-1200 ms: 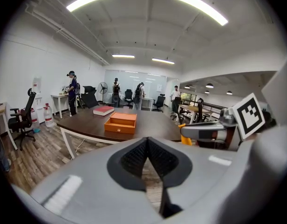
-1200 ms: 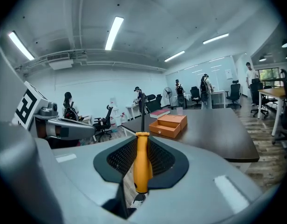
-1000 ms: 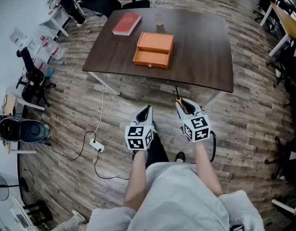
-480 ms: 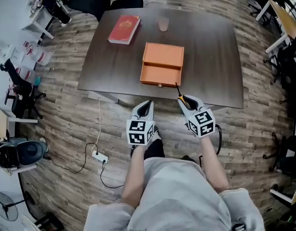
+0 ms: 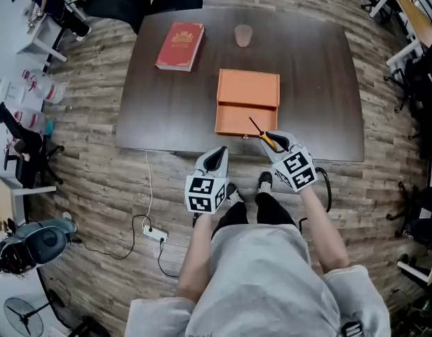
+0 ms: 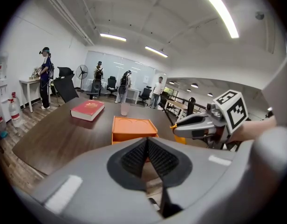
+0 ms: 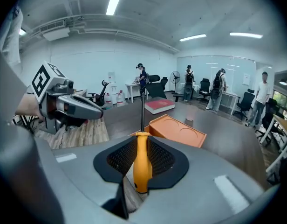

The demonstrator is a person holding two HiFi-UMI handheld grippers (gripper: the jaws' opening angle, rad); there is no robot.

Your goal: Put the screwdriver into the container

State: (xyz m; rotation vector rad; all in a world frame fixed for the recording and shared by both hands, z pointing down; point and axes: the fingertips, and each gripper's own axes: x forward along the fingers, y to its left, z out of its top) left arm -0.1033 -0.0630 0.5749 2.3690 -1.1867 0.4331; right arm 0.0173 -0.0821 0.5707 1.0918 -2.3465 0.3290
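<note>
- The right tool [image 5: 272,140] pinches the orange handle of the screwdriver [image 5: 262,134] between its two pads; in the right gripper view the handle [image 7: 142,167] stands upright in the jaws of the right tool [image 7: 142,148], and the dark shaft rises straight out of them.
- In the head view the shaft points toward 11 o'clock, and its tip lies over the near edge of the container [image 5: 247,90]. Whether it touches cannot be told.
- The left tool [image 5: 216,159] sits at about 8 o'clock from the right one, off the near edge of the surface [image 5: 167,104]. The left gripper view shows the pads of this tool [image 6: 147,146] pressed together with nothing between them.
- The container is an orange box near the middle of the surface, at 12 o'clock from the right tool, with a drawer section standing out on its near side. Its top shows two round recesses.
- A red book [image 5: 179,36] lies flat at 10 o'clock from the container.
- A small translucent cup [image 5: 243,35] stands at 12 o'clock from the container, well apart from it.
- Wooden floor [image 5: 97,181] surrounds the surface.
</note>
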